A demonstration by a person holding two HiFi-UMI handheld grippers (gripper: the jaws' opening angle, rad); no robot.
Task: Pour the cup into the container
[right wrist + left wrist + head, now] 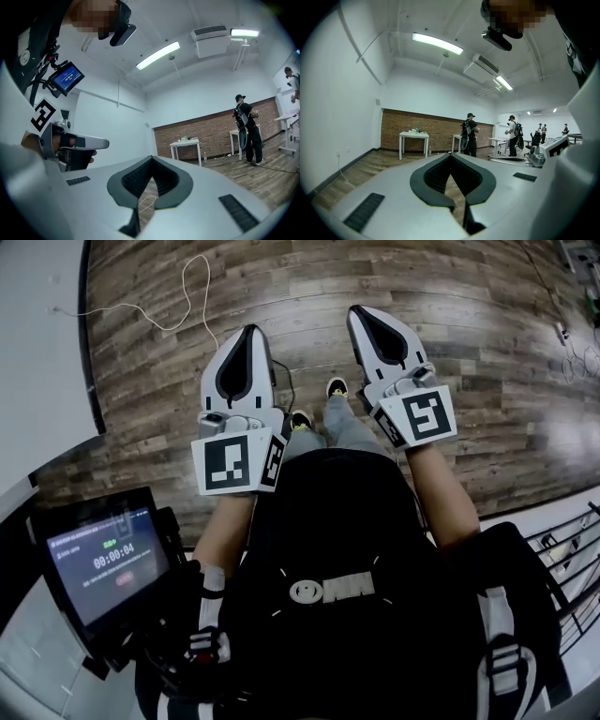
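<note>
**A:** Where's the cup? I can't find it.

**B:** Nor can I. No cup or container shows plainly in any view. The head view gives only the plank floor (469, 352) below the hands and a small screen (103, 563) at the person's left side.

**A:** So what is there to aim at?

**B:** One white counter (414, 136) against the brick wall (391, 126), well apart from both hands. Some small things stand on its top, too small to name. My guess is that the task's things are among them, but it's only a guess.

**A:** Which way is it from the tongs?

**B:** Ahead. The left tongs (450, 154) point nearly level, with the counter a little left of their tip. From the right tongs (151, 158) it sits a little to the right. The two are held side by side, so neither hand looks nearer.

**A:** Is there a long axis to line up on?

**B:** That can't be judged. Nothing on the counter shows its shape or colour from here.

**A:** Are the tongs holding anything?

**B:** No. Both pairs are closed tip to tip, with only floor showing through the gap behind the tips. Either would have to open before taking a cup.

**A:** Is anything in the way?

**B:** A person (469, 133) stands further right along the wall, clear of that counter.
</note>
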